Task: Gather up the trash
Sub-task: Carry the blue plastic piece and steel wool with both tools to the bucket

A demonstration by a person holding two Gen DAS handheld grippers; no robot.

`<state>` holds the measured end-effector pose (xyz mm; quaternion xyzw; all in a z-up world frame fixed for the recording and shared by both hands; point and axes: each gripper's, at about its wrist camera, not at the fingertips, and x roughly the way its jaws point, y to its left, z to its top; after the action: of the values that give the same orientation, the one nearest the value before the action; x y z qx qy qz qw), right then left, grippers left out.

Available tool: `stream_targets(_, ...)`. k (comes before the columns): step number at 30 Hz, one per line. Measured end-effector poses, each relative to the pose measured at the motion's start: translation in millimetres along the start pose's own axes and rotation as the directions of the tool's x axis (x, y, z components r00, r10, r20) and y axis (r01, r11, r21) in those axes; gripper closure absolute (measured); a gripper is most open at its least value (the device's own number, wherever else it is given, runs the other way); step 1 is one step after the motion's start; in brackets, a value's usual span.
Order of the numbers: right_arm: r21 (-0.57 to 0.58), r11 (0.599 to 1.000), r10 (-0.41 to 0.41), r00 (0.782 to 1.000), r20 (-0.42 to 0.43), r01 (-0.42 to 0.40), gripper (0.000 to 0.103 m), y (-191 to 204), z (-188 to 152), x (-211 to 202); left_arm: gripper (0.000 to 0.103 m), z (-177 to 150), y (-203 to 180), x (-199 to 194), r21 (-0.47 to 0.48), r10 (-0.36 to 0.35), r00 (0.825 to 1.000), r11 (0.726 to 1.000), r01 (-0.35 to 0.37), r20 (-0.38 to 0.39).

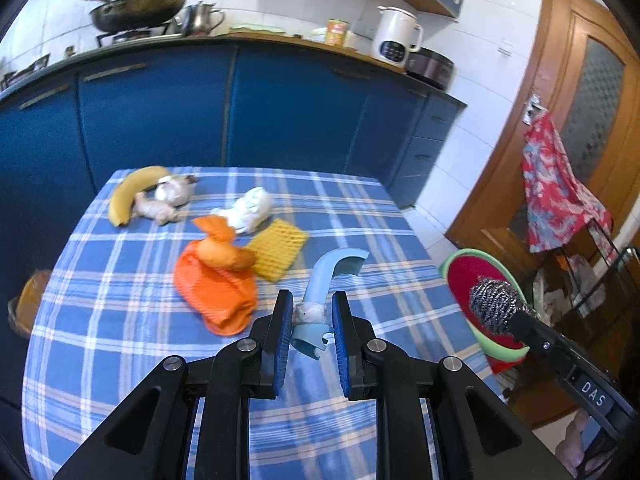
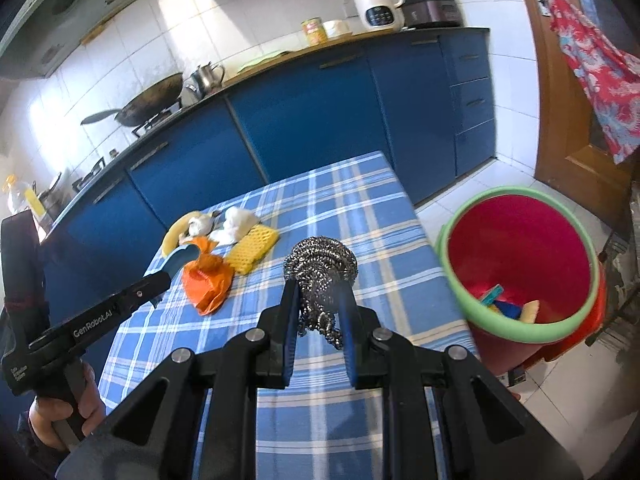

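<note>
My left gripper (image 1: 311, 312) is shut on a light-blue plastic scoop-like piece (image 1: 328, 276) with a crumpled white wad on its handle, held above the checked table (image 1: 120, 320). My right gripper (image 2: 318, 288) is shut on a steel-wool scourer (image 2: 320, 266), held over the table's right part, left of the red bin with a green rim (image 2: 452, 240). The bin (image 1: 454, 264) holds several coloured scraps (image 2: 508, 308). On the table lie an orange bag (image 1: 216, 284), a yellow foam net (image 1: 276, 252), white tissue (image 1: 250, 208), a banana (image 1: 128, 196) and garlic (image 1: 168, 200).
Blue kitchen cabinets (image 1: 280, 104) stand behind the table, with a wok (image 1: 136, 8), kettles and cookers on the counter. A wooden door (image 1: 580, 92) with a red cloth (image 1: 556, 188) is at the right. A basket (image 1: 28, 304) sits on the floor at the left.
</note>
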<state>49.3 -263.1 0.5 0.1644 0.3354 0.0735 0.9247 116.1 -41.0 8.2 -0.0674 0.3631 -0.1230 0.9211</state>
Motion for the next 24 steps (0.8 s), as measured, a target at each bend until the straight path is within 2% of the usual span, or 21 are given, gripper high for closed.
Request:
stream_targets(12,0.067,0.995,-0.07,0.997,0.037,0.068,0.081,-47.7,10.8,-15.0,0.083,11.0,-59.2,22.9,0.113,-0.095,0.995,0.989,0.096,-0.017)
stream_targets(24,0.174,0.975,-0.143,0.99,0.016,0.138,0.081,-120.3,11.8,-3.4,0.083,13.1,-128.1,80.6,0.206,-0.182,0.978,0.958,0.2,-0.106)
